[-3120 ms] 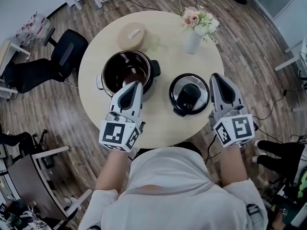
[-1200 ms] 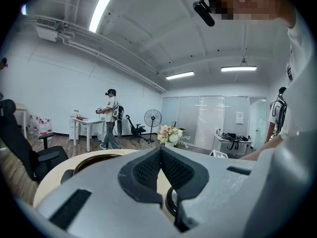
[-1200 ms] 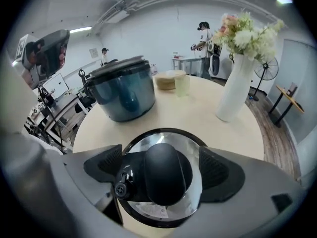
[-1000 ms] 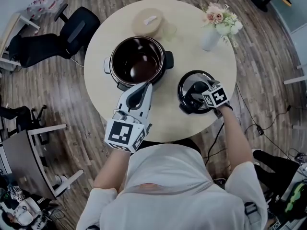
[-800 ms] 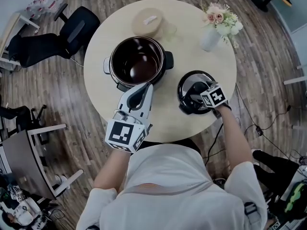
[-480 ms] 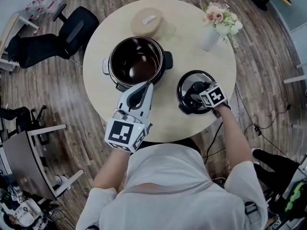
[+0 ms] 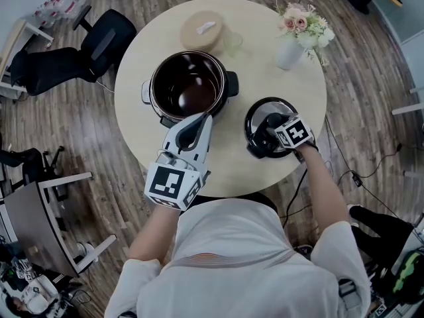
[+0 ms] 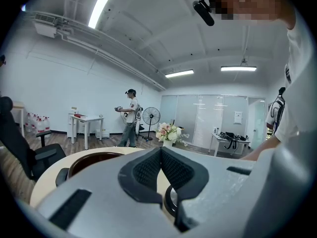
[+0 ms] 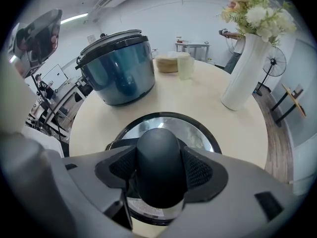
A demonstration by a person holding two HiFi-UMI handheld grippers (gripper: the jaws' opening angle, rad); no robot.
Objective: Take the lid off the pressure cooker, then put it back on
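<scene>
Nearest the person, the left claw is clenched on nothing, parked over the bench edge, probably just to stay out of the way. The right claw points steeply down and its jaws have just been closing. The pads now hug the black knob of the lid, which lies flat on the bench beside the open pressure cooker. Looks like the pickup for putting it back on. A flower vase stands beyond.

Silver-and-black lid, beige table, white vase
</scene>
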